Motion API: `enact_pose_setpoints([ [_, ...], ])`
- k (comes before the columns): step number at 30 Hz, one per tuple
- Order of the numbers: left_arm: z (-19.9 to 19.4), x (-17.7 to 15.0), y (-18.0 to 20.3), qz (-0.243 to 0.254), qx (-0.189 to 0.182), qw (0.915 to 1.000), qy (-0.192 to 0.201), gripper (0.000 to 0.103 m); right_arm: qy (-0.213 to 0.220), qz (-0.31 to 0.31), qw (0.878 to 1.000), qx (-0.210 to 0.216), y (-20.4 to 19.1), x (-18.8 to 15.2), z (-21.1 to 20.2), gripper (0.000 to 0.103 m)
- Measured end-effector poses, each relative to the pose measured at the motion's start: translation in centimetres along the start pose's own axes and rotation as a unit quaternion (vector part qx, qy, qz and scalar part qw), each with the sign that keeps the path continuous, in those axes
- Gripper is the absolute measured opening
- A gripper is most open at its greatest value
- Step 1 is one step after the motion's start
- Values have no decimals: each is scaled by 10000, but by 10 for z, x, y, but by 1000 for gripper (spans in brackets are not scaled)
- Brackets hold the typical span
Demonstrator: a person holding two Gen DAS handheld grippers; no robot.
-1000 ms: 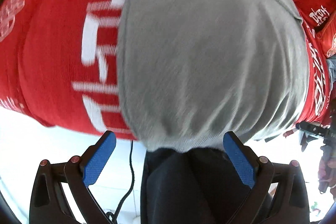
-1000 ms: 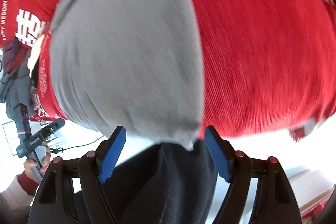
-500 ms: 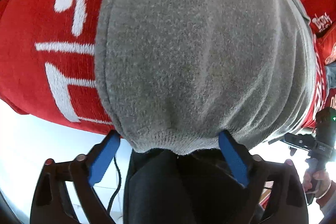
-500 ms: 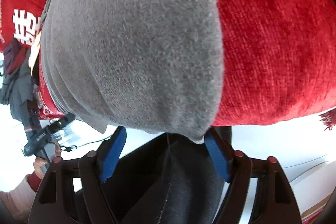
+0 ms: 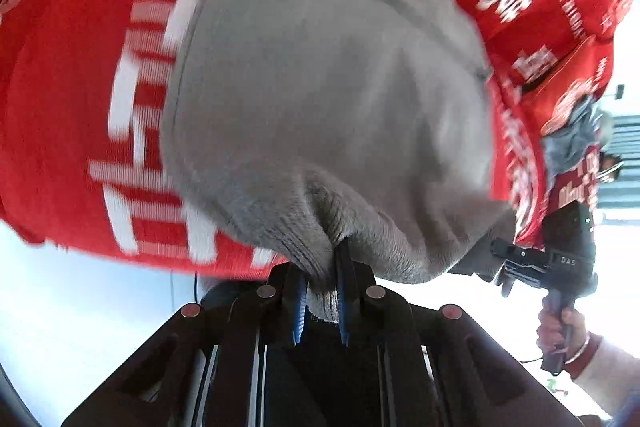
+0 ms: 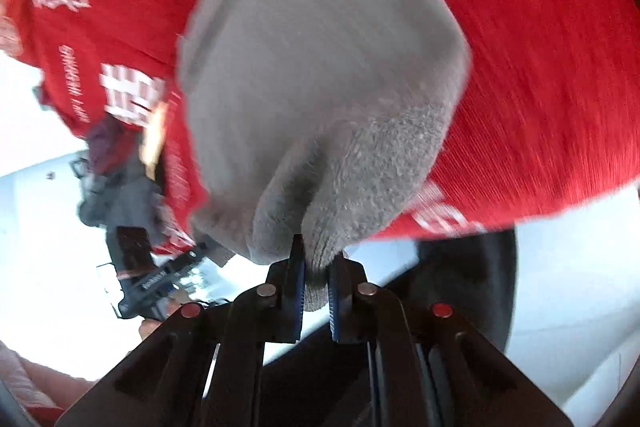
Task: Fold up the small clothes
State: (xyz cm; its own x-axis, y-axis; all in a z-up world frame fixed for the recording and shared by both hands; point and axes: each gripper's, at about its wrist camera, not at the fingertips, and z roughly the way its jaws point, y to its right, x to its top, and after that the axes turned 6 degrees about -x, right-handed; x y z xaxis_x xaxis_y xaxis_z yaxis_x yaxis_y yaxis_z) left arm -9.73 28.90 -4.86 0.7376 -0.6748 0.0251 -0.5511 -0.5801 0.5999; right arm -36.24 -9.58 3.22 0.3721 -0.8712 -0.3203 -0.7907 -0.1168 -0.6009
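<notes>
While both jaws pinch grey garment (image 5: 328,115), left view shows right gripper (image 5: 536,261).

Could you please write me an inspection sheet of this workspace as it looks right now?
Surface: red cloth with white lettering, spread under the work.
Job's things: grey knit garment, near hem pinched at two places.
Clutter: heap of dark and grey clothes off to one side.
Grippers: left gripper and right gripper both clamped on the hem.
Cables: thin dark one, mostly hidden.
Surroundings: bright white, overexposed.
</notes>
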Motion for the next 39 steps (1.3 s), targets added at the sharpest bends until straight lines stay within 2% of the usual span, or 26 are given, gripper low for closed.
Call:
enact_pose_setpoints([
  [4,-18,55,9,229,-2,9990,379,13,493,-115,9981,339,-29,45,-19,9],
  [9,-25,121,19,405,257,9957,792,13,885,-279,9951,346,-48,109,-32,7],
  [14,0,168,22,368,1263,9863,997,14,961,-146,9952,-83,-50,168,-8,7],
  [17,-4,178,19,302,1556,9826,973,14,939,-79,9940,-557,-40,186,-3,9],
  [18,-8,180,19,276,1651,9810,978,19,937,-93,9933,-667,-38,186,-4,11],
  [19,-13,179,15,287,1739,9795,973,31,957,-156,9920,-813,-40,186,-7,11],
  [20,-16,179,14,305,1826,9780,967,68,973,-259,9903,-953,-45,184,-9,11],
  [21,-20,176,15,390,1978,9740,1032,88,970,-437,9881,-1108,-50,182,-12,14],
  [22,-21,175,17,483,2052,9715,1085,88,939,-657,9856,-1246,-52,177,-17,32],
  [23,-21,173,19,653,2112,9696,1051,88,899,-830,9828,-1385,-56,173,-19,64],
  [24,-17,172,21,786,2155,9690,919,88,857,-1021,9791,-1534,-60,170,-19,72],
  [26,-7,170,23,973,2176,9688,679,88,731,-1374,9735,-1677,-67,165,-16,73],
  [29,16,172,28,1235,2116,9689,356,88,561,-1571,9691,-1819,-71,166,-5,72],
  [35,48,182,38,1494,2009,9681,81,86,433,-1702,9647,-1964,-74,178,17,66],
  [36,51,183,40,1556,1999,9674,52,75,403,-1776,9623,-2018,-75,179,21,66],
  [38,59,182,42,1666,2135,9626,-81,59,354,-1892,9562,-2204,-77,181,27,57],
  [39,61,181,42,1680,2184,9612,-112,52,329,-2019,9471,-2471,-80,180,33,54],
])
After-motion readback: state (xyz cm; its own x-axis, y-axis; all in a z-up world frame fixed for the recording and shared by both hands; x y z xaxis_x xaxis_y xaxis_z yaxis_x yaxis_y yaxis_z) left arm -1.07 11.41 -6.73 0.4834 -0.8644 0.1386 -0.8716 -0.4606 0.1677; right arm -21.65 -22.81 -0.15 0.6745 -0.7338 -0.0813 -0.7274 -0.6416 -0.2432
